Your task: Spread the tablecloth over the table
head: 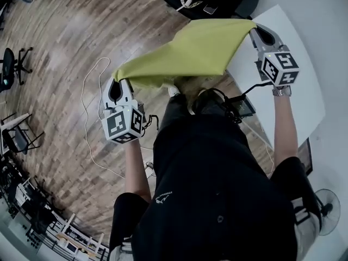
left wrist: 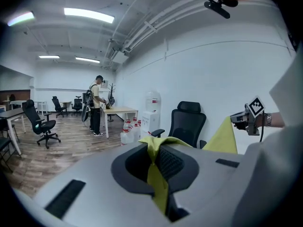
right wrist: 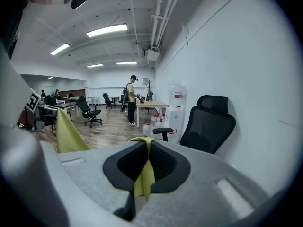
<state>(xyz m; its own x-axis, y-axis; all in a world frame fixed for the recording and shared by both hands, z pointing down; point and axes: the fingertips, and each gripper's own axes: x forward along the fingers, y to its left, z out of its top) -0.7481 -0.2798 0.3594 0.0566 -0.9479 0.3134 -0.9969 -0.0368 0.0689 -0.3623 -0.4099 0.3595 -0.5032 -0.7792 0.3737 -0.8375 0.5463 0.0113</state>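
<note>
- A yellow-green soft fabric tablecloth [head: 190, 50] hangs in the air before the person, stretched between both grippers above the wooden plank floor [head: 60, 42], not yet on the table.
- The left gripper [head: 122, 86] is clamped tight on one bunched corner. The right gripper [head: 256, 34] pinches the opposite corner likewise.
- The cloth looks light and limp, and it sags and folds between the grips. The corners seem the best holds, and it likely needs tension to lie flat.
- A white flat-topped table [head: 307, 80] lies at the right, its edge just beside the right gripper.
- Open floor lies to the left, where a white cable [head: 87, 118] trails near the feet. A black high-backed office chair [left wrist: 187, 124] stands ahead.
</note>
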